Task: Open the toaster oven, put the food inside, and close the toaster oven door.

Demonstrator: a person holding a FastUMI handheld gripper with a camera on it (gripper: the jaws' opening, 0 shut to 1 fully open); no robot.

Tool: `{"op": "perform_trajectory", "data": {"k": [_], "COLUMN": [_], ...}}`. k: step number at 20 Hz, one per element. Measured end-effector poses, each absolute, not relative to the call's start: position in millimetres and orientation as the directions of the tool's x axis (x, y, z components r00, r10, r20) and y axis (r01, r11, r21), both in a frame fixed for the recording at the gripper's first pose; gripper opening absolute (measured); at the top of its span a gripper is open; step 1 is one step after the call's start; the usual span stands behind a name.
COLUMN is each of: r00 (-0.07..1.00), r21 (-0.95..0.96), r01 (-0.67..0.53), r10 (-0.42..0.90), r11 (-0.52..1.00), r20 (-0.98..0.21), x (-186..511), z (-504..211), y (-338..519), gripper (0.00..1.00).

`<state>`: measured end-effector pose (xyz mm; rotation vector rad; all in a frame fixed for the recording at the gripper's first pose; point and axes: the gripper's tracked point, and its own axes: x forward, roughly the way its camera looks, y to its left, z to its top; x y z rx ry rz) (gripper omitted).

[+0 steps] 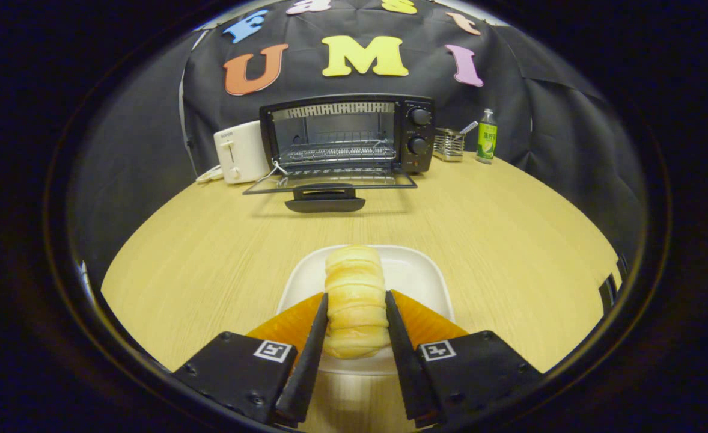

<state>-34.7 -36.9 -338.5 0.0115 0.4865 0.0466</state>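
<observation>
My tool (pixel 356 322) is closed on the bread roll (pixel 355 294), both fingers pressing its sides, above the white plate (pixel 417 270) on the near surface (pixel 210 252). The toaster oven (pixel 347 135) stands far, door (pixel 330 183) open.

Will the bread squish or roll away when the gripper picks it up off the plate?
The bread looks puffy and ridged, so it is probably soft and light and may dent if squeezed hard. The gripper fingers press both its sides above the white plate, so rolling seems unlikely. Its long shape might sag slightly at the far end.
</observation>
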Motion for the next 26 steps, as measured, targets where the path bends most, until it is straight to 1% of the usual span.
{"op": "perform_trajectory", "data": {"k": [4,6,8,13,16,19,22,26], "r00": [0.882,0.884,0.892,0.928,0.947,0.957,0.966,0.948], "r21": [0.050,0.077,0.101,0.073,0.058,0.090,0.149,0.244], "r01": [-0.034,-0.048,-0.071,-0.084,-0.104,-0.120,-0.155,-0.205], "r10": [0.054,0.079,0.108,0.104,0.117,0.140,0.181,0.254], "r11": [0.998,0.996,0.992,0.994,0.993,0.989,0.977,0.948], "r20": [-0.467,-0.461,-0.440,-0.358,-0.300,-0.255,-0.182,-0.190], "x": [-35,-38,-40,-32,-15,12,44,72], "z": [-337,-330,-318,-283,-261,-244,-224,-220], "y": [-38,-34,-27,-26,-20,-15,-6,12], "gripper": [0.59,0.54,0.54,0.54,0.54,0.54,0.54,0.54]}}
